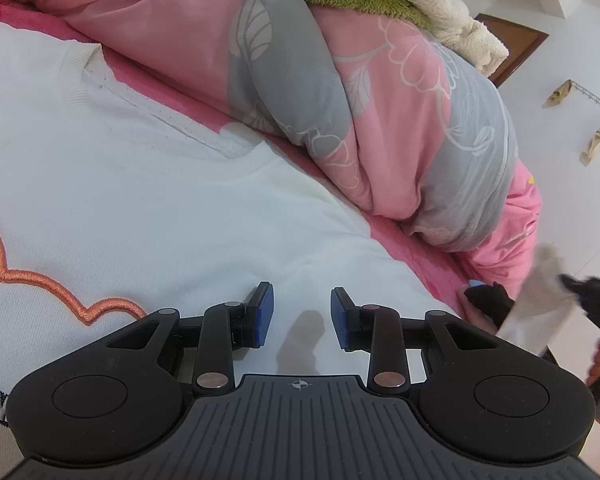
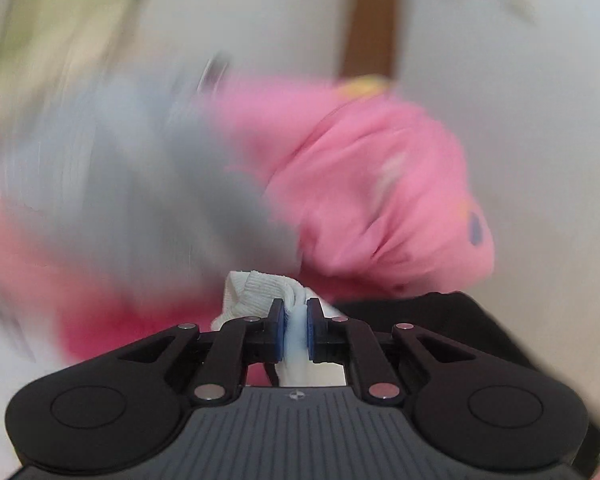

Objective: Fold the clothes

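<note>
The left tool (image 1: 302, 314) hangs with its jaws spread over the white sweatshirt (image 1: 140, 208), gripping nothing. The sweatshirt lies flat on the bed. At its right edge, the right tool (image 2: 296, 328) is clamped on its ribbed cuff (image 2: 256, 284). Beyond the sweatshirt lies a pink-and-grey quilt (image 1: 380, 100).

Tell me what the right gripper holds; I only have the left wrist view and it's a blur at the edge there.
Observer: The right gripper is shut on a white ribbed cuff, bunched between its fingers.
Operator: Is my left gripper visible from there?
Observer: No; the right wrist view shows only smeared pink bedding ahead.
Operator: Anything else near the cuff?
Observer: A dark object sits just right of the fingers, too blurred to identify.
</note>
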Demonstrator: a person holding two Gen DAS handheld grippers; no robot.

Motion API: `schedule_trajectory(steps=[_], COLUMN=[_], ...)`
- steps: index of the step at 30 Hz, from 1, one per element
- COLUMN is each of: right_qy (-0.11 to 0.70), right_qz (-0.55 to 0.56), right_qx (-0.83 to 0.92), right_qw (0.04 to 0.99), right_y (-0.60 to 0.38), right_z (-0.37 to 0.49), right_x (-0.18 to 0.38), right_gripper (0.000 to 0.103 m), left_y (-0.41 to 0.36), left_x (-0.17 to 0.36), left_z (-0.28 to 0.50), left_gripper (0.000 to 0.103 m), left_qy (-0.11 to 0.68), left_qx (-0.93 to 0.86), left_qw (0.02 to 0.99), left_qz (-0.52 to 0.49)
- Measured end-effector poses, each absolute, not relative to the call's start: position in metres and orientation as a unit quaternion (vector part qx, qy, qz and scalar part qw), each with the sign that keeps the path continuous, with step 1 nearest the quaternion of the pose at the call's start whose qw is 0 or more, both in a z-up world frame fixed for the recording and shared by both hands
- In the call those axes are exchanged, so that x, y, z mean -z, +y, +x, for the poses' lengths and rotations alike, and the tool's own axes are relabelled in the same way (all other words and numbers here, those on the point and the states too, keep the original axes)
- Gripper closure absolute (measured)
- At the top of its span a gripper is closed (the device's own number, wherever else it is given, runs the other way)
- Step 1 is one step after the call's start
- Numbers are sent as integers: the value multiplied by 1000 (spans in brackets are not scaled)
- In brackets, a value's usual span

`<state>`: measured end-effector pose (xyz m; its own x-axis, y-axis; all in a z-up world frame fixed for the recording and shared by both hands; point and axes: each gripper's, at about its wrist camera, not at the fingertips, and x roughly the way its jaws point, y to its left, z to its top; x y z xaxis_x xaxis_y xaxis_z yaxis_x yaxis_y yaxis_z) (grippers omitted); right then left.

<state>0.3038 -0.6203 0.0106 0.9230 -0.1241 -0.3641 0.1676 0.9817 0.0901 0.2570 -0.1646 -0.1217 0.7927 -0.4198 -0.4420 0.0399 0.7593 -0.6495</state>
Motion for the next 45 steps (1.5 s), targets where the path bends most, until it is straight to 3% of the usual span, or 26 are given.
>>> schedule_trajectory(steps=[4,8,12,13,15,17,24,26,28,30,31,40,45], right_qy=[107,103,79,64,44,44,74,97,114,117,116,92,87], right_qz=[240,393,544,562,576,569,541,511,475,445,432,355,344], right_qx=[127,181,179,174,168,166,157,174,196,212,217,119,17], right_qw=[956,895,816,806,799,804,823,836,850,862,868,923,935], right_y=[-689,-743,-773,-775,-778,-777,-772,-766,-758,-750,-745,-669,-592], right_z=[255,222,199,193,188,191,202,211,220,225,225,223,224], right_x=[-6,42,87,91,92,89,79,73,66,59,54,-36,-95], right_gripper=[93,92,81,78,55,47,45,46,56,91,94,95,95], left_y=[-165,-165,-165,-165,-165,-165,-165,-165,-165,-165,-166,-162,-141], left_x=[122,122,121,121,121,121,120,121,121,121,120,115,81], left_z=[257,257,257,257,257,257,258,258,258,257,257,259,241], left_gripper=[71,71,71,71,71,71,71,71,71,71,71,71,71], left_qy=[295,295,295,295,295,295,295,295,295,295,295,303,310], left_qx=[129,129,128,128,128,128,127,127,128,128,127,126,108], left_qw=[891,891,891,891,891,891,891,891,891,890,890,883,886], left_qz=[-321,-321,-320,-321,-320,-321,-321,-321,-322,-323,-323,-334,-329])
